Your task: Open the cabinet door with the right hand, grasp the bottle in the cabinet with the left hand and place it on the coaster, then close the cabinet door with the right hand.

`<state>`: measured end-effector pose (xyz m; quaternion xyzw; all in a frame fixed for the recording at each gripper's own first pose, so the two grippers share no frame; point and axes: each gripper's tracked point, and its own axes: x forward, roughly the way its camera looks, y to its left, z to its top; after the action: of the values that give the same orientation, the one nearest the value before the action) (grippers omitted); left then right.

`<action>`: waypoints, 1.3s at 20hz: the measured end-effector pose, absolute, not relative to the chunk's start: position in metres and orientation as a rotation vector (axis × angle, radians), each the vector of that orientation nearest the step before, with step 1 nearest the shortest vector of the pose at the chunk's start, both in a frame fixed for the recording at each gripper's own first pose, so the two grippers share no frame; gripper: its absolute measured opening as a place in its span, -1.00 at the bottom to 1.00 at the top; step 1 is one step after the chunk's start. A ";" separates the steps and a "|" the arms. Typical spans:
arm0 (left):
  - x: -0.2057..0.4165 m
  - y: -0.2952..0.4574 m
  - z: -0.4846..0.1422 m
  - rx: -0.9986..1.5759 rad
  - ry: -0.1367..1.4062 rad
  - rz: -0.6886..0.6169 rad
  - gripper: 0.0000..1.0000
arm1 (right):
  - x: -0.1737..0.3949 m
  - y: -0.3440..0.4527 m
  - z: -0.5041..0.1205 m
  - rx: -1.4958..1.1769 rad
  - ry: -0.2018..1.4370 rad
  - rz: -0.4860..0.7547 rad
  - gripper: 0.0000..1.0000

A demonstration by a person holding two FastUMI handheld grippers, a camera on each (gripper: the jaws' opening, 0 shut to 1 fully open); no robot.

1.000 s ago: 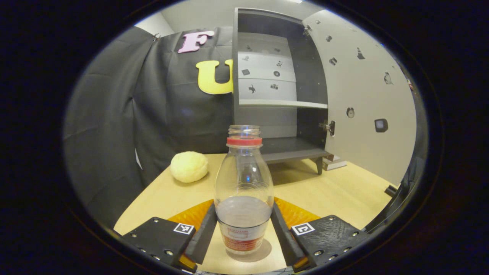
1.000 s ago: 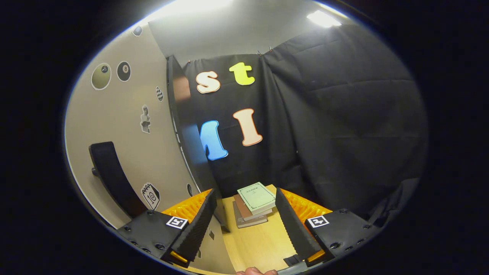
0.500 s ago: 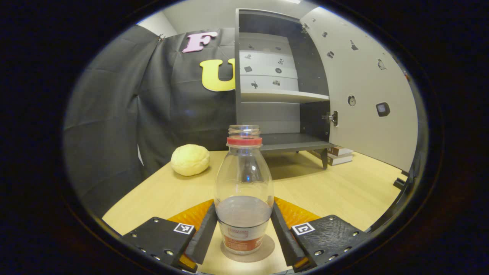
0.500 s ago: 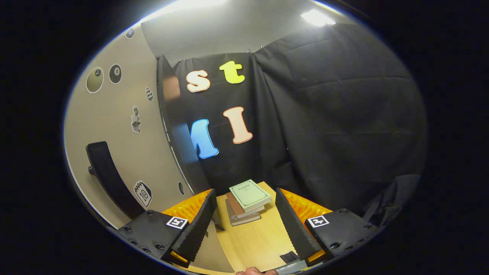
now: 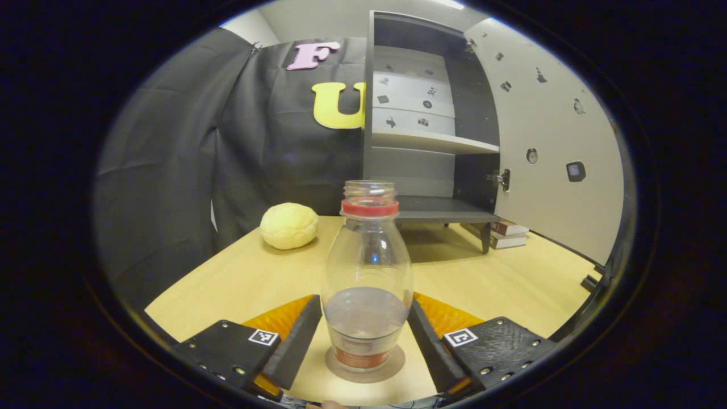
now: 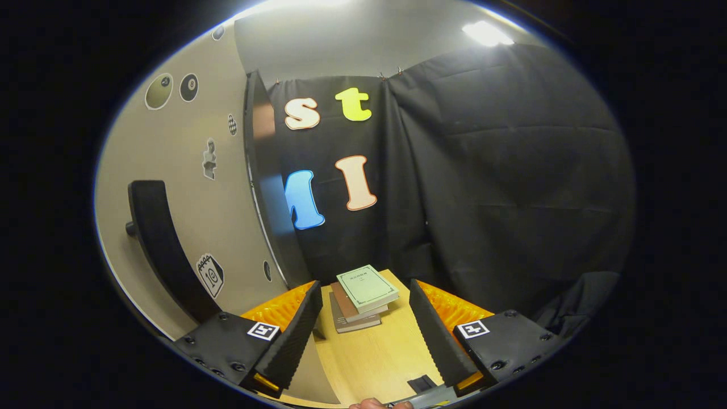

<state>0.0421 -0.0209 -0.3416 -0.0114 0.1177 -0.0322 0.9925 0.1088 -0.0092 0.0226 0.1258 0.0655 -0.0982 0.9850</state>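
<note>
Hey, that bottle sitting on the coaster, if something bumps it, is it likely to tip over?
Probably not easily. The bottle holds liquid only in its lower part, so its weight likely sits low. It stands upright on the flat coaster. But it is tall, narrow and likely light, so a knock near the open neck could topple it.

Clear glossy plastic bottle [image 5: 367, 267], pale wood-grain table [image 5: 500, 278], matt cloth

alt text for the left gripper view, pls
A clear bottle with a red neck ring stands on a round coaster between the left gripper's parted fingers. Behind it on the wooden table sit a yellow bun and the open cabinet.
</note>
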 end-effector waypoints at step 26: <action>-0.033 -0.084 -0.045 -0.004 0.097 0.185 0.79 | 0.126 -0.025 0.043 0.187 0.079 0.133 0.96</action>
<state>-0.0326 -0.0843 -0.0446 -0.0022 0.0485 0.0921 0.9946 0.1261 -0.0253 0.0432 0.0931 0.0394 0.0665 0.9927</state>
